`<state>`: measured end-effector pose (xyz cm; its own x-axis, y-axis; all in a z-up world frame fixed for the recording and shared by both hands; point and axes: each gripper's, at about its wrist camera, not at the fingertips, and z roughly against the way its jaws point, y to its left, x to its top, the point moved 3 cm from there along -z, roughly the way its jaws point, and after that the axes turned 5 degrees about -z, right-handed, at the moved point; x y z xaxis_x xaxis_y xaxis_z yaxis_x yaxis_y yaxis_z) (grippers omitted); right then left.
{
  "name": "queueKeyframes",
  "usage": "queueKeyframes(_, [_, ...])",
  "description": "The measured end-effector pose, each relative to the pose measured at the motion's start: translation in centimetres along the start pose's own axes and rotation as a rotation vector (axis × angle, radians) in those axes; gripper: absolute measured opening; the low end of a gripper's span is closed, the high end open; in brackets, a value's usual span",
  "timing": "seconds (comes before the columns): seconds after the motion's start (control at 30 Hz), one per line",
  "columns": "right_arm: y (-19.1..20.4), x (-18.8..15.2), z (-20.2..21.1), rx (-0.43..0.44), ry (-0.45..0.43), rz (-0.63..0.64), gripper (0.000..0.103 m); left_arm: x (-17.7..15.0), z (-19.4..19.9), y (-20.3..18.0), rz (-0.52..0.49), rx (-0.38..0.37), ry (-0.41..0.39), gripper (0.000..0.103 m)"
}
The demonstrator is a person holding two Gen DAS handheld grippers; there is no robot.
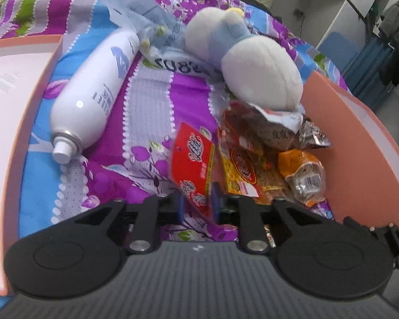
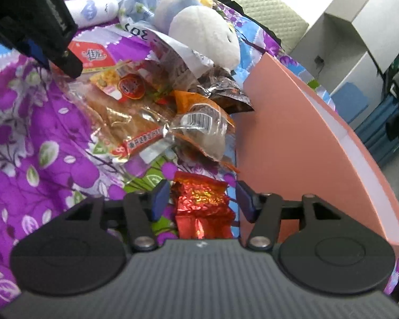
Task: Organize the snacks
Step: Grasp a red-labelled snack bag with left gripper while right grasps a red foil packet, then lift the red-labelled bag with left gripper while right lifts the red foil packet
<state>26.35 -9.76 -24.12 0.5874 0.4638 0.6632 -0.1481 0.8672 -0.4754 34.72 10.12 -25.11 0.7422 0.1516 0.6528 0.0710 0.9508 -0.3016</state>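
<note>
Red snack packet (image 1: 192, 164) sits pinched between the narrow blue pads of the left gripper (image 1: 199, 203). Right gripper (image 2: 200, 199) stands half-open around a red foil packet (image 2: 202, 204), its pads not touching it.

Snack pile (image 2: 157, 111) crowds pink box wall (image 2: 287, 138); left bedspread (image 2: 40, 138) seemingly free.

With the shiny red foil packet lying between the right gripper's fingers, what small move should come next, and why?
Probably close the right gripper on the shiny red foil packet: its blue pads flank the packet with gaps either side, so nothing is gripped yet. The pink box wall stands right beside it.
</note>
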Motion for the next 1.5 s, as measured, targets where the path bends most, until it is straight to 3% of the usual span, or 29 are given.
queueKeyframes(0.1, [0.2, -0.4, 0.0, -0.012, -0.01, 0.01, 0.056, -0.4, 0.0, -0.1, 0.01, -0.003, -0.002, 0.004])
queueKeyframes(0.17, [0.1, -0.6, 0.0, -0.003, -0.012, 0.006, 0.05, -0.5, 0.3, -0.4, 0.013, -0.008, -0.01, 0.001])
queueKeyframes(0.2, [0.1, -0.6, 0.0, 0.014, -0.005, -0.002, 0.045, -0.5, 0.5, -0.5, 0.017, -0.014, -0.016, 0.0])
queueKeyframes(0.4, [-0.5, -0.4, 0.4, 0.055, -0.004, -0.021, 0.043, -0.5, 2.9, -0.9, 0.074, -0.018, -0.045, 0.0])
queueKeyframes(0.43, [-0.6, -0.3, 0.6, 0.065, -0.005, -0.024, 0.035, -0.6, 3.5, -0.9, 0.087, -0.016, -0.049, 0.0])
queueKeyframes(0.83, [0.2, -0.8, 5.8, 0.179, -0.05, 0.002, 0.035, -4.2, 11.7, -0.3, 0.209, 0.046, -0.094, 0.0])
queueKeyframes(1.07, [1.4, -1.8, 10.0, 0.291, -0.077, 0.03, 0.035, -8.7, 16.7, 1.8, 0.276, 0.097, -0.078, 0.0])
queueKeyframes(1.3, [2.4, -3.4, 10.8, 0.371, -0.053, 0.033, 0.037, -12.5, 18.6, 4.7, 0.339, 0.167, -0.033, 0.001])
queueKeyframes(1.33, [2.4, -3.6, 10.8, 0.379, -0.051, 0.024, 0.037, -12.7, 18.7, 4.9, 0.338, 0.18, -0.027, 0.003])
queueKeyframes(1.37, [2.2, -3.7, 10.8, 0.388, -0.051, 0.015, 0.036, -12.9, 18.8, 5.1, 0.337, 0.196, -0.016, 0.012])
queueKeyframes(1.4, [2.1, -3.8, 10.8, 0.395, -0.053, 0.008, 0.037, -13.1, 18.9, 5.2, 0.338, 0.213, -0.007, 0.028])
queueKeyframes(1.43, [1.9, -3.9, 10.9, 0.407, -0.053, -0.001, 0.041, -13.2, 19.1, 5.3, 0.339, 0.23, -0.002, 0.038])
queueKeyframes(1.47, [1.6, -4.0, 11.0, 0.414, -0.055, -0.011, 0.045, -13.4, 19.4, 5.4, 0.337, 0.245, -0.005, 0.056])
queueKeyframes(1.5, [1.4, -4.1, 11.0, 0.418, -0.059, -0.023, 0.055, -13.5, 19.7, 5.3, 0.334, 0.264, -0.014, 0.066])
